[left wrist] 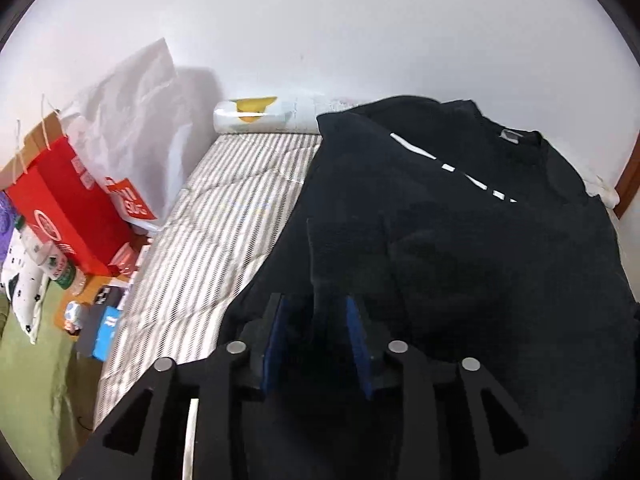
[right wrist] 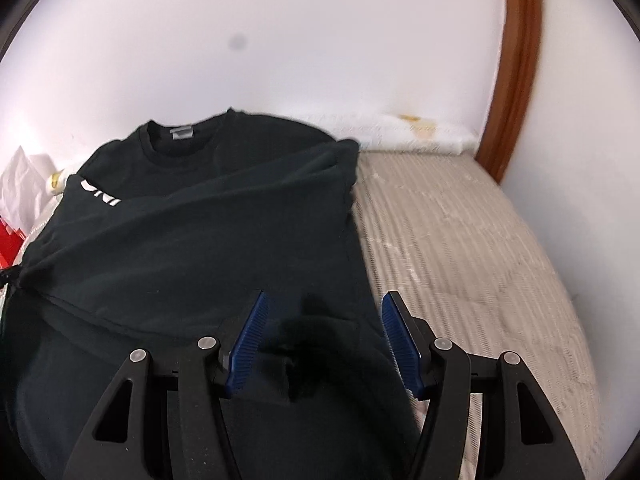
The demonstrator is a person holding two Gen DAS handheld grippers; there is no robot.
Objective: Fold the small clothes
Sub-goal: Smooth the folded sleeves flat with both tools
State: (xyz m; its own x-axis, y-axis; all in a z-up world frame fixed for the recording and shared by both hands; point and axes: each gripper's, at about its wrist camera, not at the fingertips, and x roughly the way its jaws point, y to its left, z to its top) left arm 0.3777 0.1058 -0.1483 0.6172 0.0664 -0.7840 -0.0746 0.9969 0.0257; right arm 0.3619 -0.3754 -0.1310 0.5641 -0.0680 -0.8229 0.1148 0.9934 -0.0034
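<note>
The black T-shirt [left wrist: 460, 232] lay on the striped mattress [left wrist: 224, 216], its neckline and grey label toward the white wall [left wrist: 320, 20] at the far side and white lettering partly covered by folded fabric. In the left wrist view, one side panel of the shirt was folded inward across the chest, and a dark fold ran down toward the left gripper [left wrist: 318, 312]. The blue pads [left wrist: 276, 344] of that gripper stood apart with black cloth lying between them; the pads did not visibly press on the cloth, though the dark fabric made contact hard to judge. In the right wrist view, the right gripper [right wrist: 322, 308] hovered over the lower edge of the shirt, near its right-hand border, with the mattress bare just beyond. Its jaws were spread wide, and a bunched fold of black fabric sat between the blue pads [right wrist: 248, 344] without touching either one. A red paper bag [left wrist: 64, 208] and a white plastic bag [left wrist: 132, 120] stood against the wall beside the mattress, with bottles and small boxes clustered near them. A white roll with a yellow mark [left wrist: 256, 116] lay along the wall at the head of the mattress, and a brown wooden frame [right wrist: 516, 60] rose at the right.
</note>
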